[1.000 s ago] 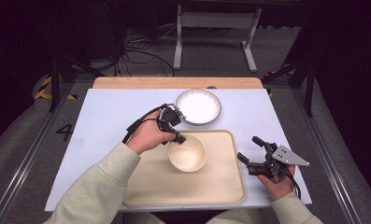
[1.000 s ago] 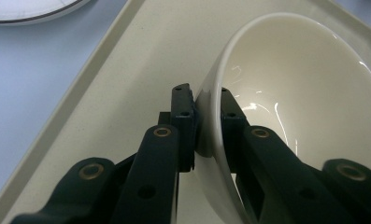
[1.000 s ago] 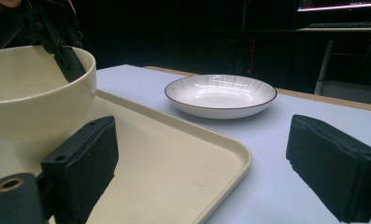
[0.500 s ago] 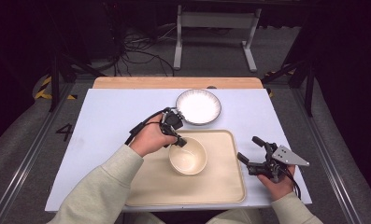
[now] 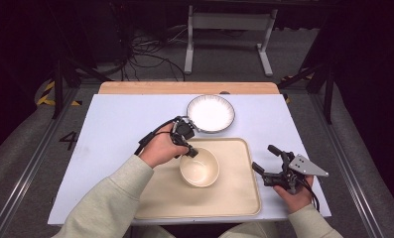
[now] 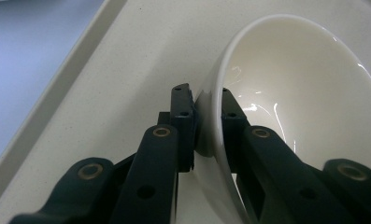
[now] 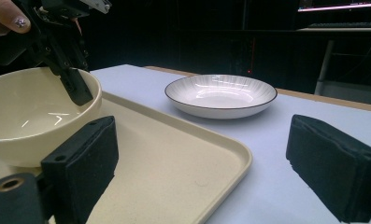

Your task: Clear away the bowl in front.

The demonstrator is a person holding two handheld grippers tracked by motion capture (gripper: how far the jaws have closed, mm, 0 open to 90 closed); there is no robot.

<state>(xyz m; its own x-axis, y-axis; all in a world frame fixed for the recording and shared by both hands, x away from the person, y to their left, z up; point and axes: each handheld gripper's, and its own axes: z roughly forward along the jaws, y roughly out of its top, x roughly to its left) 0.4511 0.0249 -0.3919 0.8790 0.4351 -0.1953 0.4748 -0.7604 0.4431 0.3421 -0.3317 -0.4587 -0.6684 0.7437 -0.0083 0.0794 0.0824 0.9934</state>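
L gripper [image 5: 190, 151] clamped on near-left rim of cream bowl [image 5: 200, 168], which has shifted slightly toward tray [image 5: 234, 203] centre vs a sec ago, so judged mid-reposition; R gripper [image 5: 270, 159] idle, jaws apart, w/ nothing between.

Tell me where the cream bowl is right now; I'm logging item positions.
In the high view the cream bowl sits on the beige tray, in its upper middle, just below the white plate, with the left tongs clamped on its rim.
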